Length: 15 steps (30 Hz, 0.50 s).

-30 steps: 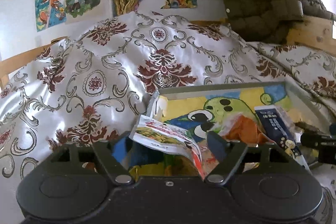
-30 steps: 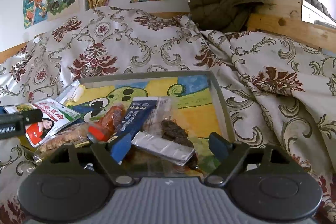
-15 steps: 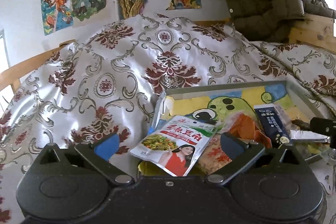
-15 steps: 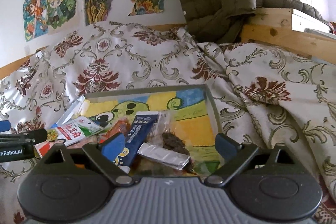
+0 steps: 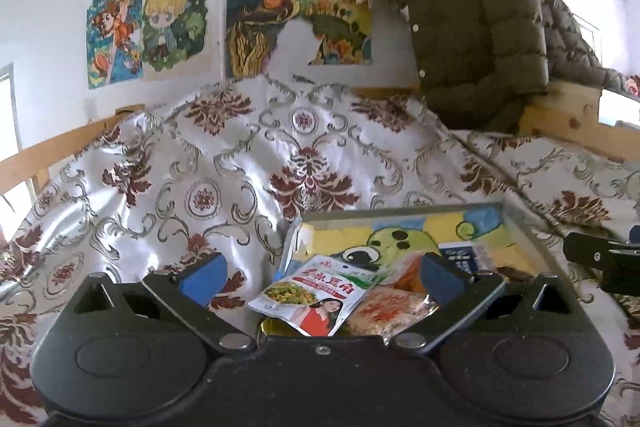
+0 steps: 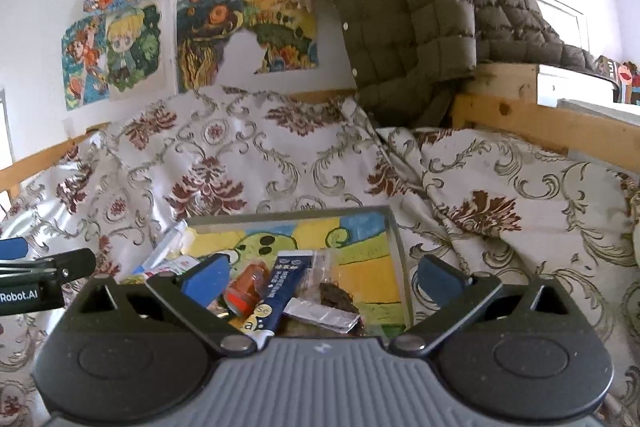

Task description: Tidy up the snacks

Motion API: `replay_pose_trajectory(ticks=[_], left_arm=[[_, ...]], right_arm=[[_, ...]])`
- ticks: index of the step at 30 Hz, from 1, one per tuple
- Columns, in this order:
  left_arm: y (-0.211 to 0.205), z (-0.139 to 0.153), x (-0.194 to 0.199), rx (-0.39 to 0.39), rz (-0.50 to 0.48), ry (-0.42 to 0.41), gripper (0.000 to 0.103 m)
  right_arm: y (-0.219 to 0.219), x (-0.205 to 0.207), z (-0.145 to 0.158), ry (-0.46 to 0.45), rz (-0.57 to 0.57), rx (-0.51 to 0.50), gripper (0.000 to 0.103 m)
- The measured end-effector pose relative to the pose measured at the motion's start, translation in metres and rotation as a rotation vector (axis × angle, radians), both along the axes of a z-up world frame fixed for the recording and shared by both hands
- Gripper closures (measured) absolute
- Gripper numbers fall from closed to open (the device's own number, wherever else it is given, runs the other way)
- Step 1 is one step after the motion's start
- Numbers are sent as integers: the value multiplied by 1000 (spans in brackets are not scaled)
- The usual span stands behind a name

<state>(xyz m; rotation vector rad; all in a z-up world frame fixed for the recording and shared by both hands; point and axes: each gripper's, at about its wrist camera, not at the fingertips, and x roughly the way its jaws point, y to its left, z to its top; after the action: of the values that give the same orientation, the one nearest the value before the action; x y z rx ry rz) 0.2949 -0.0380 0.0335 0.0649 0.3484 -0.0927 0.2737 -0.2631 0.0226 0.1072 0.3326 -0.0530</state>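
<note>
Both tongs, left (image 5: 322,273) and right (image 6: 322,273), have just spread apart, empty; snack packets (image 5: 316,295) lie gathered in the tray (image 6: 396,247), apparently corralled there.

Patterned bedspread (image 5: 240,163) under snack tray (image 5: 400,215)

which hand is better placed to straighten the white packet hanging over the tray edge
Left. The white packet lies straight ahead between the open left tongs; from the right tongs it sits off to the left, mostly hidden.
</note>
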Motion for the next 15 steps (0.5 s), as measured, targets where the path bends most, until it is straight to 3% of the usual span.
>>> replay_pose_trajectory(ticks=[15], left_arm=[[16,11,-74,-48,0,17,1]], right_arm=[[6,-82,13,-42,-16,37,0]])
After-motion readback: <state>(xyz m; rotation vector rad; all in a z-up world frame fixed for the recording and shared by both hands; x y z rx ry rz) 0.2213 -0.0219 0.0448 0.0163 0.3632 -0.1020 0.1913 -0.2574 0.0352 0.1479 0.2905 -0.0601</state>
